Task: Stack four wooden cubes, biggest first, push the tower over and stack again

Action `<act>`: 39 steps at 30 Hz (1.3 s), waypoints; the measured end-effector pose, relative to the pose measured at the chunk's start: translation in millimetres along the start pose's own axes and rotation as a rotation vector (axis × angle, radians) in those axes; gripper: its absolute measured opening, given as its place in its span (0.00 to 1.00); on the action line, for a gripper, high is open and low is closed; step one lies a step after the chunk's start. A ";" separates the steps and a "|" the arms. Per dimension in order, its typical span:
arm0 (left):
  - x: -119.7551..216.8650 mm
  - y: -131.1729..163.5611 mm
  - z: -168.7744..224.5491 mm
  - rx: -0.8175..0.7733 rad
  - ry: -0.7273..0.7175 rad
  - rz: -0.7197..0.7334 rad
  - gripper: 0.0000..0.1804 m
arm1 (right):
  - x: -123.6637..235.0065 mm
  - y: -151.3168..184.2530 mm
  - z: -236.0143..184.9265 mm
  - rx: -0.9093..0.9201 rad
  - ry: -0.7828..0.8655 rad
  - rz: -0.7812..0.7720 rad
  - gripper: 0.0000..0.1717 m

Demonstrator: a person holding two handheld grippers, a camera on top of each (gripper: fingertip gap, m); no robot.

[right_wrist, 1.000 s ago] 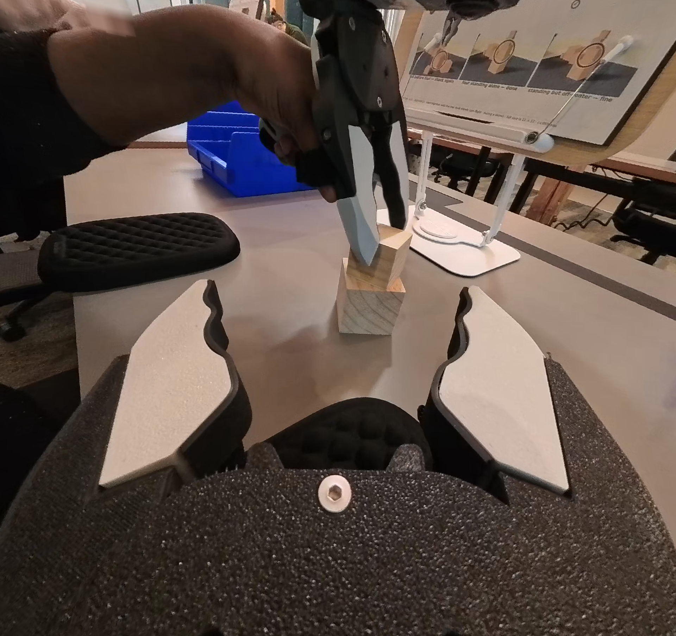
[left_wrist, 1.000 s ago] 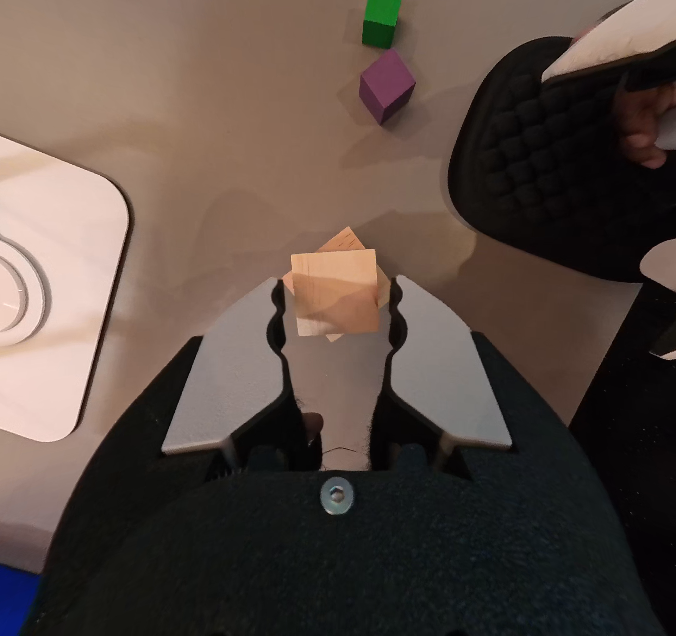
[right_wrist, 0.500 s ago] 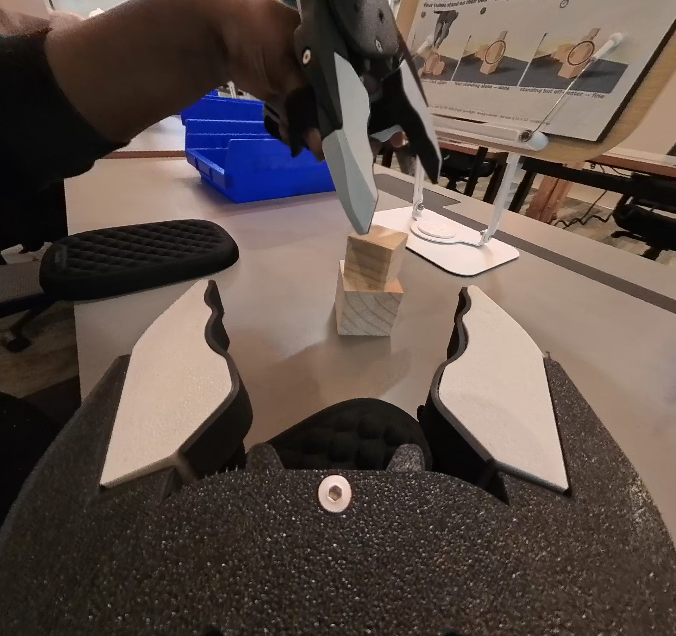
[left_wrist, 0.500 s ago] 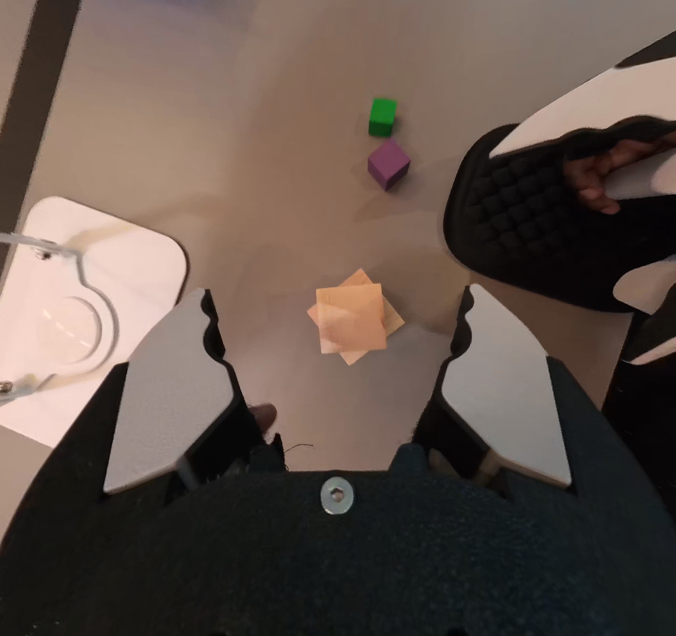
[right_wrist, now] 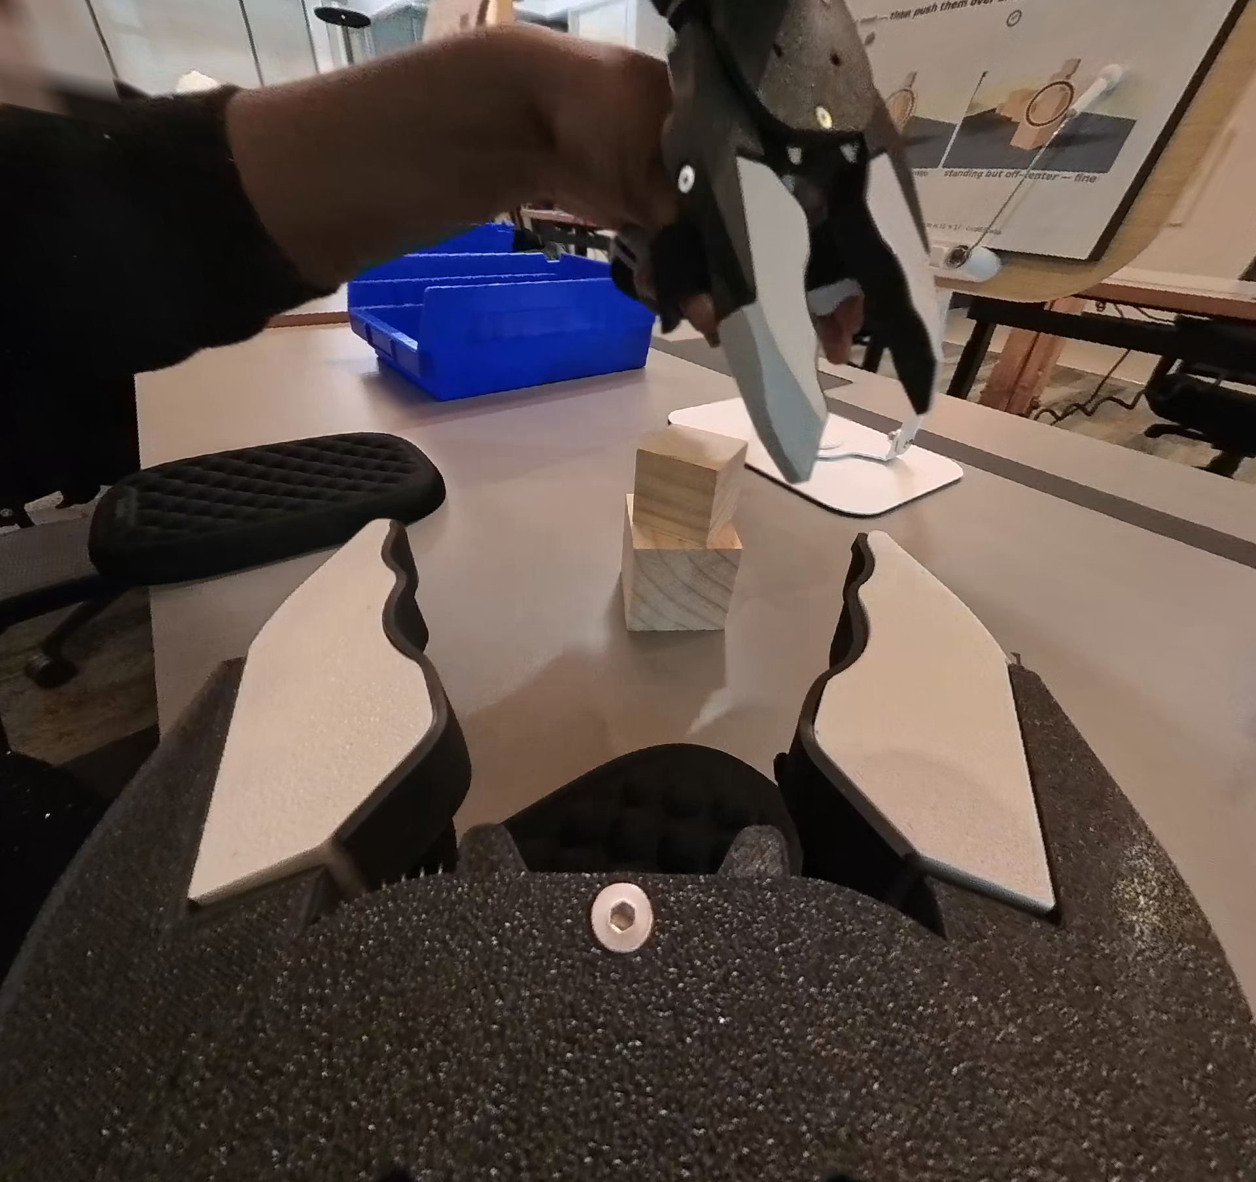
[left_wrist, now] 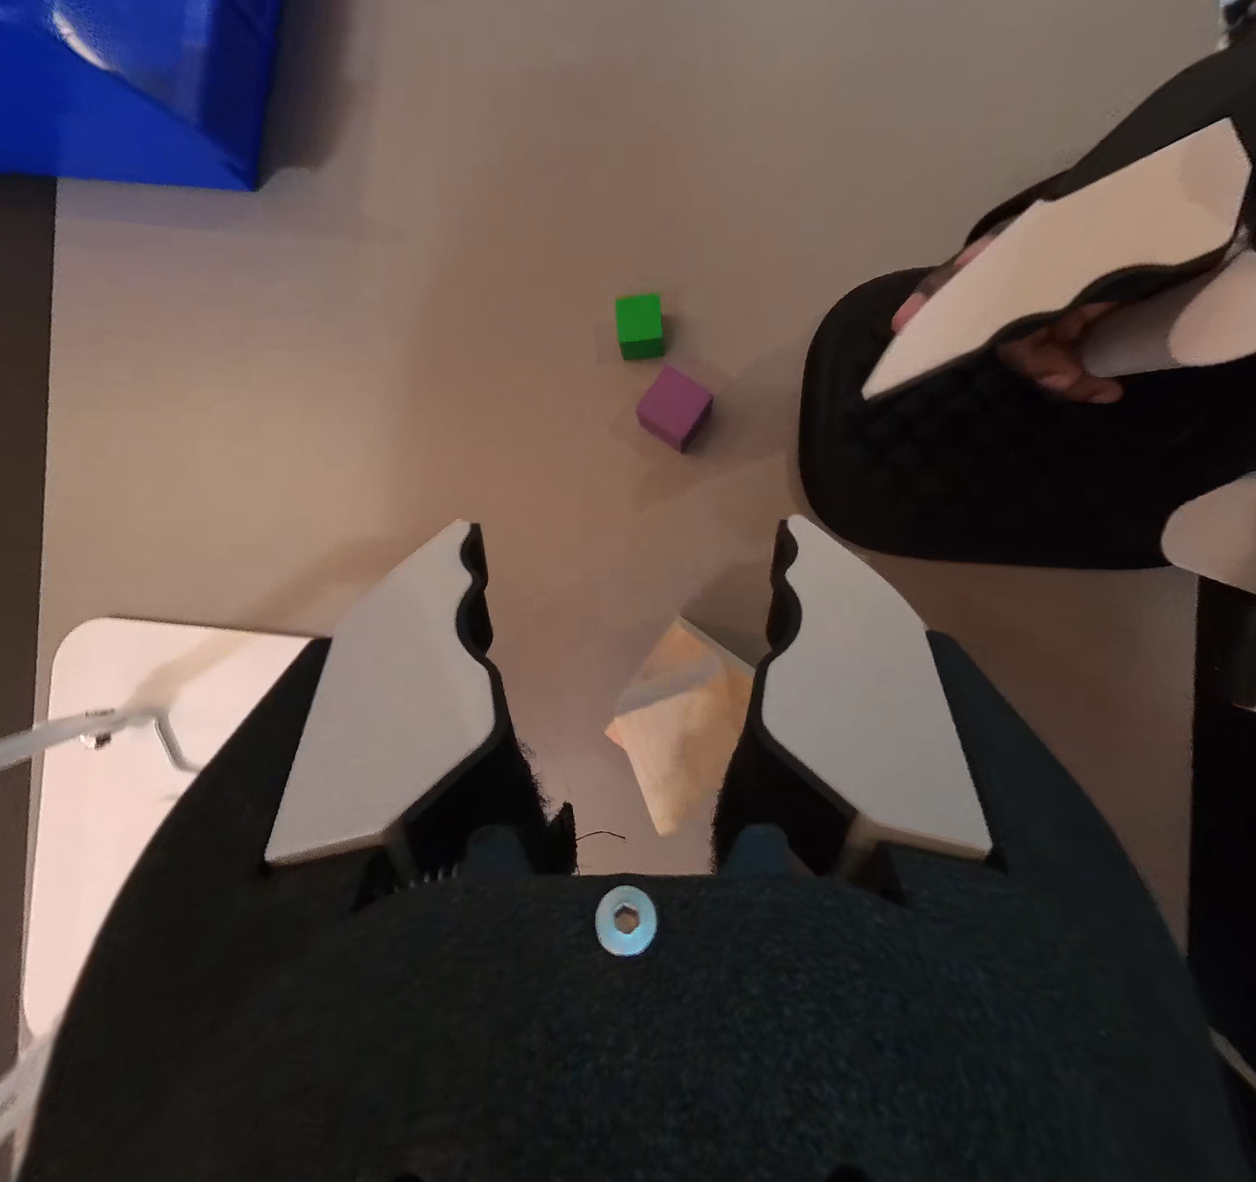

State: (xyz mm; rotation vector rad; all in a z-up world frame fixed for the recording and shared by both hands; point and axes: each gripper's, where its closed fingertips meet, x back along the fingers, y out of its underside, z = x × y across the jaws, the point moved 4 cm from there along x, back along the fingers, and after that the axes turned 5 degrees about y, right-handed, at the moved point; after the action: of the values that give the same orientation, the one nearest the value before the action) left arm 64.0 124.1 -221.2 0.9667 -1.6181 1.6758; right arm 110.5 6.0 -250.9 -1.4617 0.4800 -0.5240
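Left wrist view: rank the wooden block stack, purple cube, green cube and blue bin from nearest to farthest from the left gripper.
From the left gripper, which is open with nothing in it:
1. Wooden block stack, between the fingers, toward the right one, on the table below.
2. Purple cube, ahead, slightly right.
3. Green cube, just beyond the purple one.
4. Blue bin, far upper left.

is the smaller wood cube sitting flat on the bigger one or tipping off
Flat. The smaller wooden cube rests level on the larger wooden cube, turned at an angle to it. The left gripper hangs open above, not touching.
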 end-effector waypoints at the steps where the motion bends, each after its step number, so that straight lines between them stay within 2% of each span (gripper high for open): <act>1: -3.8 -2.7 -1.6 -0.020 0.016 -0.002 0.43 | 0.3 -0.2 0.3 -0.003 0.000 0.003 0.68; 6: -21.7 -10.7 -7.0 -0.102 0.125 -0.029 0.40 | 1.6 -1.4 2.1 -0.018 0.005 0.017 0.68; 15: -50.5 -15.4 -12.5 -0.248 0.254 -0.077 0.40 | 2.2 -2.0 3.8 -0.034 0.004 0.024 0.68; 31: -87.8 -4.5 -11.6 -0.307 0.264 -0.212 0.40 | 3.4 -2.9 6.6 -0.068 -0.001 0.036 0.68; 39: -106.4 -4.1 -0.8 -0.396 0.271 -0.284 0.32 | 3.5 -3.1 6.4 -0.063 0.001 0.036 0.68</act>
State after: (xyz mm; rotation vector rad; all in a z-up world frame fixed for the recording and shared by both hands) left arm 125.7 131.6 -307.8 0.6966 -1.4752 1.1796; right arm 117.0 8.9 -247.4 -1.5106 0.5271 -0.4851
